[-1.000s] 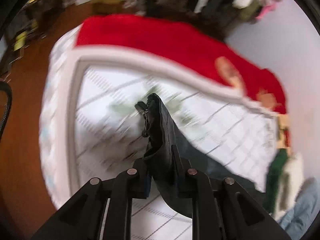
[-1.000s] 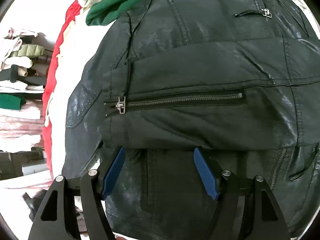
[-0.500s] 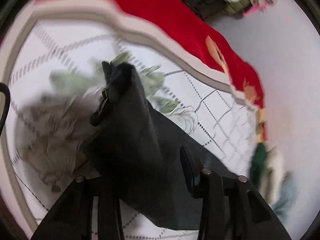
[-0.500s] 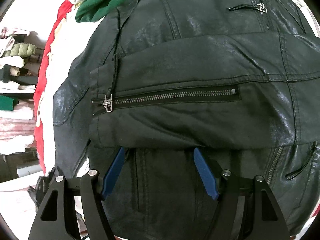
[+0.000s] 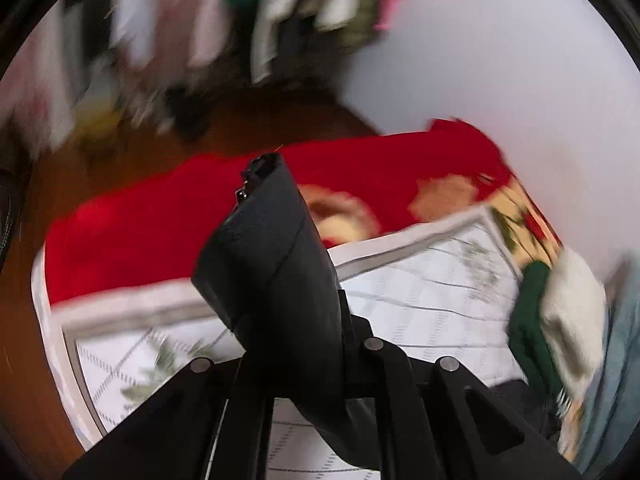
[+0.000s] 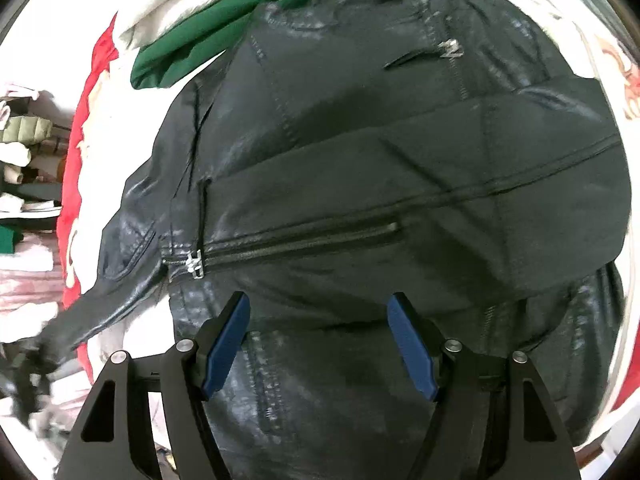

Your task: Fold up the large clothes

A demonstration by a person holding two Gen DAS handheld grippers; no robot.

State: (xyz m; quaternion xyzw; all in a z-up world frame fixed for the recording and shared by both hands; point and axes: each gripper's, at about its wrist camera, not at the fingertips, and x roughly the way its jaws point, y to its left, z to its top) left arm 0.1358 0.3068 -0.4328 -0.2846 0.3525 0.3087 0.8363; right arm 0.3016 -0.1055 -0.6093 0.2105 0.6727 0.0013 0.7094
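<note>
A black leather jacket (image 6: 360,184) lies spread on the bed, filling the right wrist view, with one sleeve folded across its body, cuff zipper showing. My right gripper (image 6: 318,332) is open and empty, hovering just above the jacket's lower part. My left gripper (image 5: 296,336) is shut on the jacket's other sleeve (image 5: 268,248), which sticks up between the fingers with its zipped cuff end raised over the bed. In the right wrist view that sleeve (image 6: 100,312) stretches away to the lower left.
The bed has a white patterned quilt (image 5: 432,292) over a red blanket (image 5: 160,232). A green and white garment (image 6: 192,40) lies beside the jacket's collar. Hanging and stacked clothes (image 5: 240,20) stand beyond a brown wooden floor (image 5: 120,160).
My left gripper has lifted and swung the sleeve upward, the view tilting from the quilt toward the room. The right gripper drew back slightly and stays open.
</note>
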